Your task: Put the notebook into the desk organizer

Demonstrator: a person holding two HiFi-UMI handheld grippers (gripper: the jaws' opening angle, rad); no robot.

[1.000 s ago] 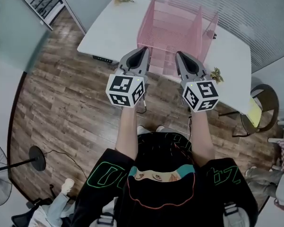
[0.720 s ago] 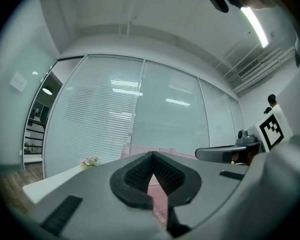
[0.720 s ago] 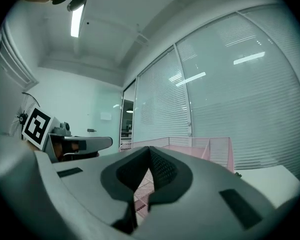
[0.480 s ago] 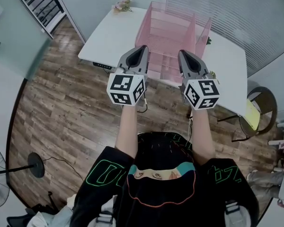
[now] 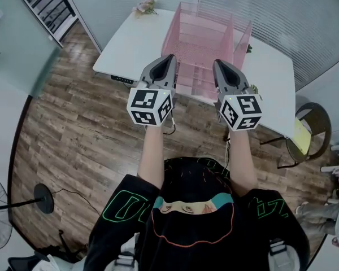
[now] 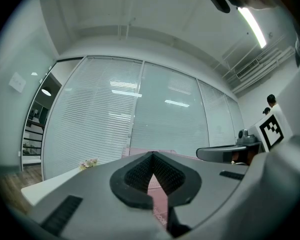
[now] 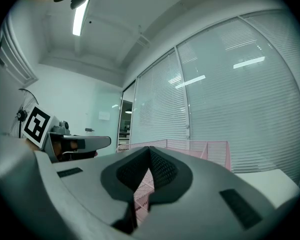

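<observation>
We are seeing a desk organizer [image 5: 203, 38] of pink wire mesh standing on a smooth, matt white table [image 5: 130, 44], over a floor [image 5: 68, 134] of grainy wood planks, and matt grey plastic fingers [image 6: 85, 189] carrying finely ribbed black pads [image 6: 137, 176].

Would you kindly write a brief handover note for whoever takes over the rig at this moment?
Left claw: shut, empty.
Right claw: shut, empty.
Both are held side by side, pointing toward the organizer and touching nothing.
The organizer stands on the table. The notebook shows in no view.
Done: nothing that can be seen.
Left: find the notebook, grip it, put it into the organizer.
</observation>
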